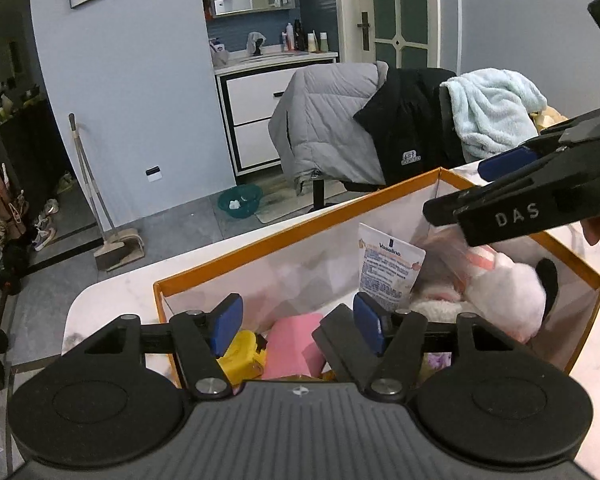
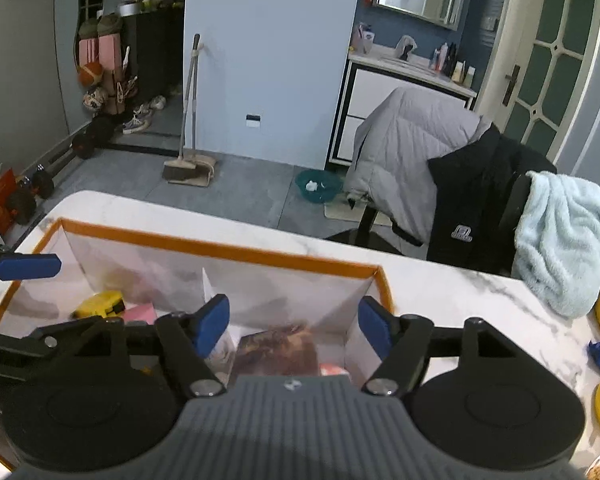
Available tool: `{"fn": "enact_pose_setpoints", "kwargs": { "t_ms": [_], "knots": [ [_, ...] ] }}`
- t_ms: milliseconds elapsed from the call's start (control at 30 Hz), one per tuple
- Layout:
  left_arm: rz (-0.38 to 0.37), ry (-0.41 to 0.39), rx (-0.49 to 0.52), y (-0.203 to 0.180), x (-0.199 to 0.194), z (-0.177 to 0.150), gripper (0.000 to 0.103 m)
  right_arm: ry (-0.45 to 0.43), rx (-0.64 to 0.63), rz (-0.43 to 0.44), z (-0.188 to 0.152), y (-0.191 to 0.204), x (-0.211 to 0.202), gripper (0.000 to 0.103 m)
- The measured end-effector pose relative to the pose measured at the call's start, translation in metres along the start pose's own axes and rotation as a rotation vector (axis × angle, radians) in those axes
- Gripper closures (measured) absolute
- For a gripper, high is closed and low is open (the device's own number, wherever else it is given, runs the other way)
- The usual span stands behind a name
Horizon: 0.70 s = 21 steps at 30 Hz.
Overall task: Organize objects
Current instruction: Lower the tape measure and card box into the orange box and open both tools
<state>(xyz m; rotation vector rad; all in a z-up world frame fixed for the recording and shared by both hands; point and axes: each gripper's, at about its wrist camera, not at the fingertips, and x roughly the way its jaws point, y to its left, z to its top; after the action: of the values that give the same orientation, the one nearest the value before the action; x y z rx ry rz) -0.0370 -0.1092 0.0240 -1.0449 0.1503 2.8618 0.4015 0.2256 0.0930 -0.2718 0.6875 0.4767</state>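
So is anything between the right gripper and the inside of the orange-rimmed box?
Nothing visible blocks it. The right gripper hangs open and empty directly over the orange-rimmed box, which has no lid on. Below its jaws lie only contents: a brownish packet and the Vaseline sachet. The left gripper is off to the side.

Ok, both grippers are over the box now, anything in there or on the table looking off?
Nothing looks damaged or spilled. The orange-rimmed box holds a loose jumble: the Vaseline pouch leans upright against the plush toy, with the yellow tape measure and pink item lying below. Both the left gripper and right gripper are open and empty.
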Motion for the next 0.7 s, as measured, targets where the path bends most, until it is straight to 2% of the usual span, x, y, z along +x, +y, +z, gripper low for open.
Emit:
{"fn": "enact_pose_setpoints", "kwargs": {
  "t_ms": [333,367,700],
  "knots": [
    [-0.007,0.0,0.022,-0.005,-0.013,0.001,0.031,0.006,-0.002,0.006,-0.005,-0.005,-0.016,0.03],
    [-0.033,-0.005,0.049,-0.005,-0.015,0.002,0.031,0.007,-0.008,0.006,-0.006,-0.005,-0.018,0.03],
    [-0.028,-0.02,0.075,-0.016,-0.04,0.004,0.031,-0.004,-0.006,0.02,-0.017,-0.002,-0.043,0.03]
  ]
}}
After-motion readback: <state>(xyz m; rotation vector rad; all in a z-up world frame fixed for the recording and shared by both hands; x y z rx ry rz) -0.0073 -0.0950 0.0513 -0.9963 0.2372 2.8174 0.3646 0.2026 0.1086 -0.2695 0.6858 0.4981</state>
